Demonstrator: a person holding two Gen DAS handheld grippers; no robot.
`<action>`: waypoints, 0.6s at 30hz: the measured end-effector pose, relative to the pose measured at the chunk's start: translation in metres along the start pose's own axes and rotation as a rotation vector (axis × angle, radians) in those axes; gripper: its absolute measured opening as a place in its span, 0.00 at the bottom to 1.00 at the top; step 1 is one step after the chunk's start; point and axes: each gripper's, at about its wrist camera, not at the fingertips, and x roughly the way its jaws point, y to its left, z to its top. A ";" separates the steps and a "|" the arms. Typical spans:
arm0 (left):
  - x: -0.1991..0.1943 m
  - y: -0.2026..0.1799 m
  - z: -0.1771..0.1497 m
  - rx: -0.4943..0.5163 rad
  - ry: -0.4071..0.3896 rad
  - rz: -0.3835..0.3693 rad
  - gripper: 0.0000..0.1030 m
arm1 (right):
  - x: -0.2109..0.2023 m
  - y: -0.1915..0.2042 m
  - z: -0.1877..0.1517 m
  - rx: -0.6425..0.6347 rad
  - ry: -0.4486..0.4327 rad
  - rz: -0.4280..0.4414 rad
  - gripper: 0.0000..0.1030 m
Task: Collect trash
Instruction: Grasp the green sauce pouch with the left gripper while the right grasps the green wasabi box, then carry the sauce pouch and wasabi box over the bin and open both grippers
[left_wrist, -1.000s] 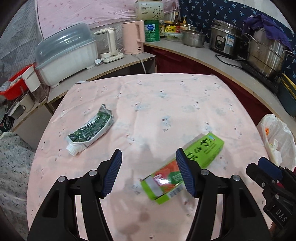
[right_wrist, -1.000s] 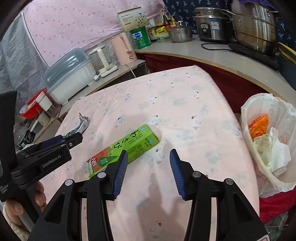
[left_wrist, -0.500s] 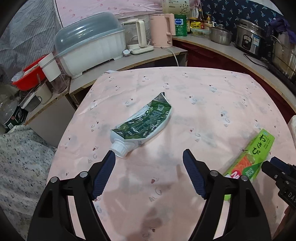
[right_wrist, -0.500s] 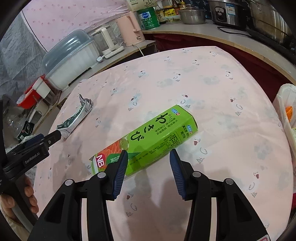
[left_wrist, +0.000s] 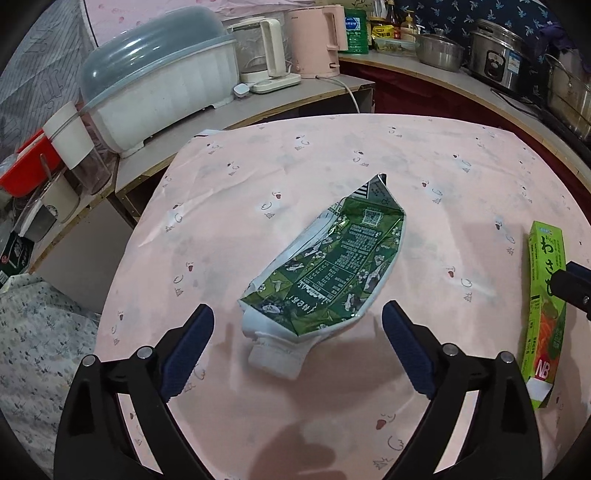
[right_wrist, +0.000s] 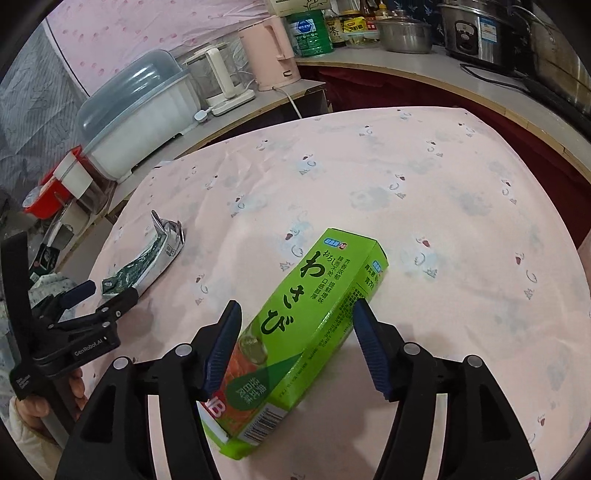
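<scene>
A crumpled dark green pouch with a white spout lies on the pink tablecloth. My left gripper hangs over its spout end, jaws opening wide, pads clear of the pouch on both sides. A bright green carton lies flat nearer the right. My right gripper straddles its middle, jaws opening, pads not pressing on it. The carton also shows at the right edge of the left wrist view. The pouch and left gripper appear at the left of the right wrist view.
Behind the table a counter holds a white lidded dish box, a glass kettle, a pink kettle, tins and steel pots. A red bowl and cups stand at the left. A hand holds the left gripper.
Both grippers moved forward and down over the table and opened wider. The pouch now lies between the left jaws, the carton between the right jaws. The trash bag has left both views.
</scene>
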 end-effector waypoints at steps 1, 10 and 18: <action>0.004 0.000 0.001 -0.001 0.007 -0.010 0.86 | 0.003 0.004 0.002 -0.008 0.001 0.001 0.61; 0.017 -0.009 0.005 -0.017 0.025 -0.053 0.72 | 0.022 0.035 -0.006 -0.094 0.027 -0.014 0.62; -0.006 -0.033 -0.009 -0.029 0.029 -0.067 0.48 | 0.021 0.039 -0.027 -0.156 0.021 -0.059 0.62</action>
